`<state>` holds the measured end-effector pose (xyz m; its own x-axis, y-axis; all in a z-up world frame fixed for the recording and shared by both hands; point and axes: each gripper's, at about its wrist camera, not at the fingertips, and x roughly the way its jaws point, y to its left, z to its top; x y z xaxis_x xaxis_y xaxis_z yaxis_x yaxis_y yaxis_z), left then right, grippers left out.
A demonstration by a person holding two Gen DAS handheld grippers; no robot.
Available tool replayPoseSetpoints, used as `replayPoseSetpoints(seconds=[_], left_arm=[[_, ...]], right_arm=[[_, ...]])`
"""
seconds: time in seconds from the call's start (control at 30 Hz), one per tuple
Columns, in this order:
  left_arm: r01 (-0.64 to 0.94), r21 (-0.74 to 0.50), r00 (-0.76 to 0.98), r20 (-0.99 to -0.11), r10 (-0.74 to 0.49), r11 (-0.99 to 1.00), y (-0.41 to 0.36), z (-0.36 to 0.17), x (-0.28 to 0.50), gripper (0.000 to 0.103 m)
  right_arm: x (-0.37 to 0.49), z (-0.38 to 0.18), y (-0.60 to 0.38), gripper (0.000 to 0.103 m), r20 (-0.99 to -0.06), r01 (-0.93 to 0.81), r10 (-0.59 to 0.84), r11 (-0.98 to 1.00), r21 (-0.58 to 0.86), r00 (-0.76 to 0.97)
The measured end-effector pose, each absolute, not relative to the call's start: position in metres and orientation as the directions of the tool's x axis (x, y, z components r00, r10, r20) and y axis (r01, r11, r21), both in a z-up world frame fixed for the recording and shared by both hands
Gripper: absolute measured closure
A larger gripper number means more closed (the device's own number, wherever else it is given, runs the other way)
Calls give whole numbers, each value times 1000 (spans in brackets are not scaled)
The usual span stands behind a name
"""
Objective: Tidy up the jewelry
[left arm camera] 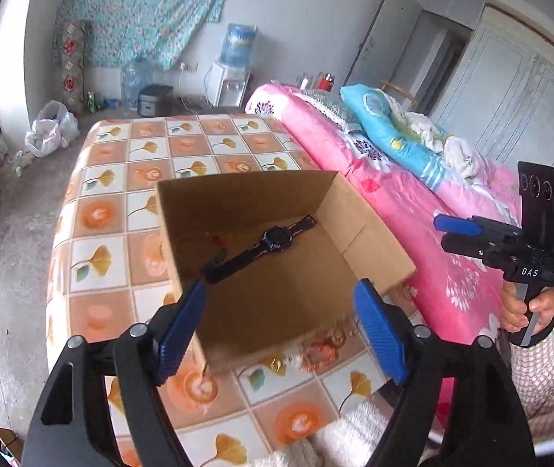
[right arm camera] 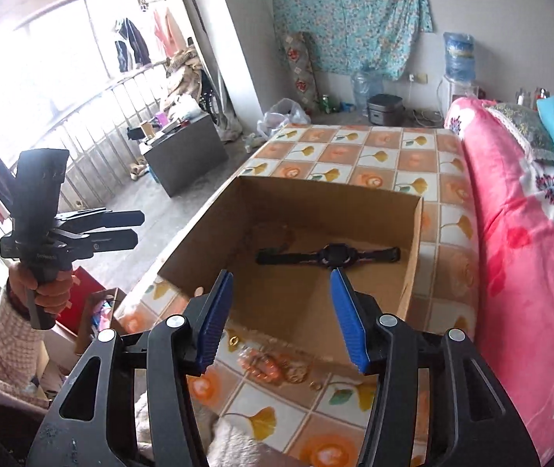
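Note:
An open cardboard box (left arm camera: 370, 241) (right arm camera: 206, 229) stands on the tiled-pattern table. A black wristwatch (left arm camera: 265, 243) (right arm camera: 329, 255) lies flat inside it. A thin red string piece (left arm camera: 214, 239) lies on the box floor near the watch. Beaded bracelets and small gold rings (right arm camera: 273, 366) (left arm camera: 323, 344) lie on the table just in front of the box. My left gripper (left arm camera: 280, 327) is open and empty above the box's near edge. My right gripper (right arm camera: 280, 311) is open and empty, also over the near edge. Each gripper shows in the other's view, held up beside the box (left arm camera: 458, 227) (right arm camera: 129, 229).
A pink floral bed (left arm camera: 413, 202) (right arm camera: 522, 253) runs along the table's right side, with a blue pillow (left arm camera: 393, 128). White fluffy cloth (right arm camera: 234, 443) lies at the table's near edge. A dark cabinet (right arm camera: 183, 151) and a window railing stand to the left.

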<state>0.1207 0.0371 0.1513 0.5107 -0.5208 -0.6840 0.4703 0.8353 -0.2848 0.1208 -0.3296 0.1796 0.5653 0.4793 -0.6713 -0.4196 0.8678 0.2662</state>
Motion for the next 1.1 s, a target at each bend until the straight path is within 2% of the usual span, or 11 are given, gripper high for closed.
replayPoseSetpoints(seconds=[0.13,0.2,0.27,0.37,0.53,0.97,1.1], left_arm=[[425,-249,532,-709,-463,870,46,117,92,25],[380,-213,521,-755,-399,900,43,91,91,25],[336,-175,509,-793,-335,925,38,69,96,25],[296,-187,499,-806,-319,937,37,49,104,25],[247,-134,537,-805,-251,960,36,42,114,25],[239,-164,570,-774,-275,957,33,38,130,23],[215,-150,575,-780,-249,965,36,31,125,23]], right_arm=[[99,139,-321,53,-703,-361,489,869,339,516],[98,115,-317,58,-733,-314,473,880,358,490],[101,94,-316,68,-758,-259,466,885,388,457],[110,78,-320,73,-770,-186,467,883,431,434],[126,79,-325,74,-784,-143,422,904,403,455],[129,69,-348,74,-722,-125,474,868,481,504],[114,72,-348,71,-729,-133,445,885,445,521]])
